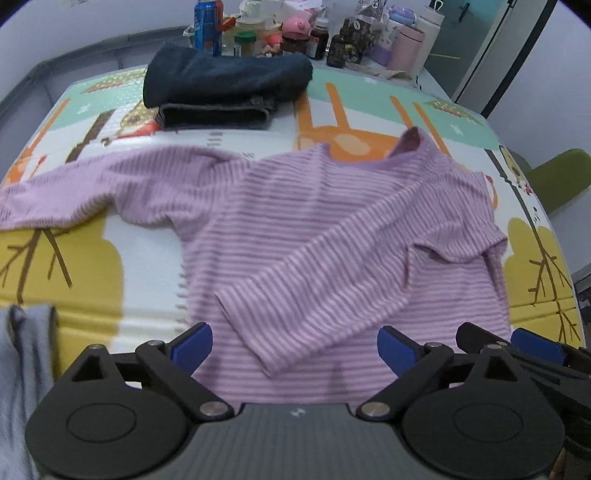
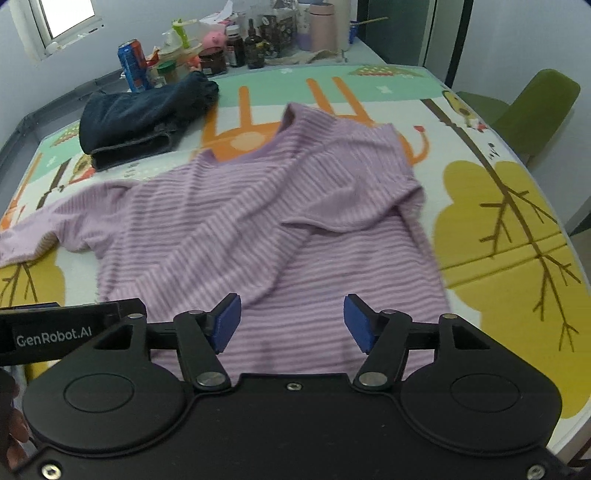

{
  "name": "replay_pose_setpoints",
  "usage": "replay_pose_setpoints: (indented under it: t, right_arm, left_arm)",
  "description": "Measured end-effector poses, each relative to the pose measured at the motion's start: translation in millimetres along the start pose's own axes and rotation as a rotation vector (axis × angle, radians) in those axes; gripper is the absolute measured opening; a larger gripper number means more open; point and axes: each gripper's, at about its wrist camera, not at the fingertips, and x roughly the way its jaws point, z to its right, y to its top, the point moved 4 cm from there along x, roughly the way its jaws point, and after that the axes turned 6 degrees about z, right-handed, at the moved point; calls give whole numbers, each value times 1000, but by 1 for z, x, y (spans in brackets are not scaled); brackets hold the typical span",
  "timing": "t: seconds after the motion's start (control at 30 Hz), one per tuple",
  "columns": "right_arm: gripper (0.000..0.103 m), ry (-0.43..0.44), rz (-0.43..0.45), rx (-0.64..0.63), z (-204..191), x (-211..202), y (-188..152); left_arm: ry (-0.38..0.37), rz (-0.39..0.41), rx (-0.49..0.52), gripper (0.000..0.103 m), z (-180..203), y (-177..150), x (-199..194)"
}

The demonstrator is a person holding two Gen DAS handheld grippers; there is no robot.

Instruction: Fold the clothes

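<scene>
I count one purple striped top [image 1: 314, 229] spread mid-frame and one stack of two dark folded garments [image 1: 225, 86] at upper left. One grey-blue cloth [image 1: 22, 369] shows at lower left of my left view. One blue can [image 1: 207, 26], one pink pig toy [image 1: 297, 26], one green chair [image 2: 532, 107] at right. The bottles at the top are too crowded to count.

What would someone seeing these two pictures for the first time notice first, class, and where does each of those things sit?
The purple striped top dominates, spread across the middle of the cartoon play mat with one sleeve folded over its body and the other stretched out sideways. Behind it, a stack of dark folded clothes sits near the mat's far edge. At the bottom, the left gripper and right gripper both hang open over the top's hem.
</scene>
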Motion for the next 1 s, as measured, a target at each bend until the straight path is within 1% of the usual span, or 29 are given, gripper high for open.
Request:
replay_pose_setpoints:
  t: [0.1, 0.2, 0.4, 0.57, 0.67, 0.77, 0.9, 0.97, 1.0]
  right_arm:
    - [62, 11, -12, -1, 17, -1, -7]
    - [65, 17, -20, -15, 29, 0, -17]
    - [65, 16, -35, -55, 46, 5, -33]
    - [65, 51, -46, -65, 49, 8, -37]
    - [65, 75, -44, -78, 42, 8, -33]
    - [65, 113, -40, -94, 27, 10, -28]
    - [65, 175, -48, -122, -1, 13, -20]
    - [65, 179, -50, -148, -18, 16, -17]
    - [64, 179, -51, -161, -27, 17, -15]
  left_arm:
    - [28, 7, 14, 100, 12, -11, -1]
    - [32, -9, -5, 100, 17, -23, 1]
    - [64, -33, -86, 100, 9, -45, 9]
    - [66, -39, -195, 100, -11, -56, 11]
    - [71, -42, -246, 100, -26, -58, 11]
    - [48, -36, -271, 100, -38, -57, 10]
    - [-17, -12, -258, 100, -49, -57, 8]
    - [-42, -4, -241, 100, -53, -58, 9]
    - [-42, 1, -231, 100, -56, -59, 9]
